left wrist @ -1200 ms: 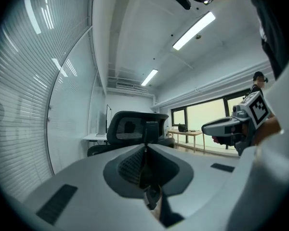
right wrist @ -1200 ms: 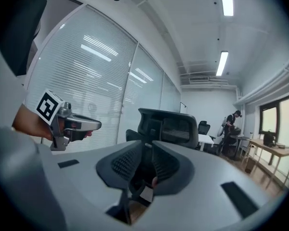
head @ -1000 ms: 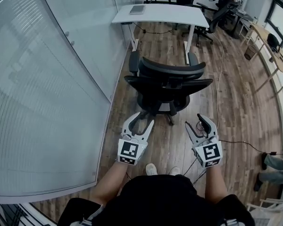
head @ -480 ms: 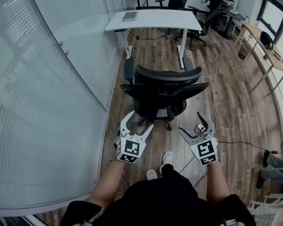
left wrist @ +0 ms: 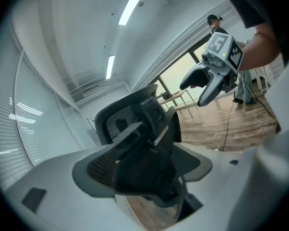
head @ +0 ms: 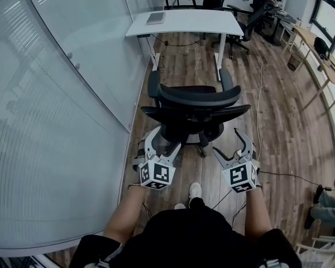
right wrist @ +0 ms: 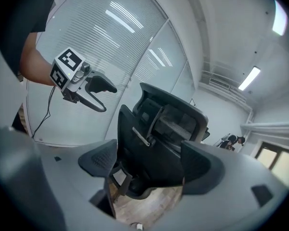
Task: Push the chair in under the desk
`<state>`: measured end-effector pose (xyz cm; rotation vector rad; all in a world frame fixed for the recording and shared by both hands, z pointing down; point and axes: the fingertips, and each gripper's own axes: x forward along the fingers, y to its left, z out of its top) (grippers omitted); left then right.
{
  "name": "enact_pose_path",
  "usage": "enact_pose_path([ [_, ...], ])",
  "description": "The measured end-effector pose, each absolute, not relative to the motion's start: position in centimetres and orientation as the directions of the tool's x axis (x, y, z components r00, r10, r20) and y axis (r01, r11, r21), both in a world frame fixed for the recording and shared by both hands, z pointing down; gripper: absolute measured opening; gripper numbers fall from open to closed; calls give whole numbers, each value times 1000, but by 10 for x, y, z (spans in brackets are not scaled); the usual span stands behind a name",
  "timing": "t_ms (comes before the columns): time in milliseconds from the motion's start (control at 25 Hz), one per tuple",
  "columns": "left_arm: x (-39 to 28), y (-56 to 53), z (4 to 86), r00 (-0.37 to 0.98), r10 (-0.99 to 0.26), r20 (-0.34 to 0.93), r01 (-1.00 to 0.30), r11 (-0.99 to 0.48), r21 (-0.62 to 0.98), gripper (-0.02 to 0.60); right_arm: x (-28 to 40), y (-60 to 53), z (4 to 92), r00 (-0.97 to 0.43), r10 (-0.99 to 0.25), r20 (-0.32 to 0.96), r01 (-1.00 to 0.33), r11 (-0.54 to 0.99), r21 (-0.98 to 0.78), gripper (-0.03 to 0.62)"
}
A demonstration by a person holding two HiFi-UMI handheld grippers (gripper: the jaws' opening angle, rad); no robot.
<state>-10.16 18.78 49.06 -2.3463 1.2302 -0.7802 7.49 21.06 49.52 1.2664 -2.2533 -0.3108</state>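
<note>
Presently the left gripper (head: 163,143) and right gripper (head: 231,146) gape empty, with the office chair (head: 192,102) just ahead. An uneven push could swivel it, and it might then miss the desk (head: 184,22) beyond.

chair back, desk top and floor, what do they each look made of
Chair back: black plastic frame with dark mesh, matte; the weave shows in the left gripper view. Desk top: white, smooth and even, probably laminate board. Floor: brown planks with grain and a slight sheen; real wood or wood-look laminate, can't tell.
</note>
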Motion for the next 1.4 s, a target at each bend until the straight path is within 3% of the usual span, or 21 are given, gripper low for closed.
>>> enact_pose_path([
  [480, -75, 128, 422, 402, -895, 193, -382, -356, -853, 367, 72, 156, 430, -402, -884, 238, -558, 442, 703, 413],
  [880, -61, 79, 432, 394, -875, 280, -196, -378, -905, 367, 51, 113, 441, -358, -896, 264, -223, 356, 907, 403],
  [1160, -55, 59, 433, 361, -886, 292, -83, -343, -936, 362, 46, 84, 437, -341, -908, 244, -121, 300, 946, 336],
  [1240, -55, 53, 432, 348, -895, 279, -62, -319, -946, 321, 44, 78, 438, -340, -910, 238, -81, 281, 956, 280],
  [1400, -55, 48, 433, 328, -923, 201, -21, -220, -975, 165, 44, 70, 443, -335, -922, 196, -34, 220, 975, 119],
])
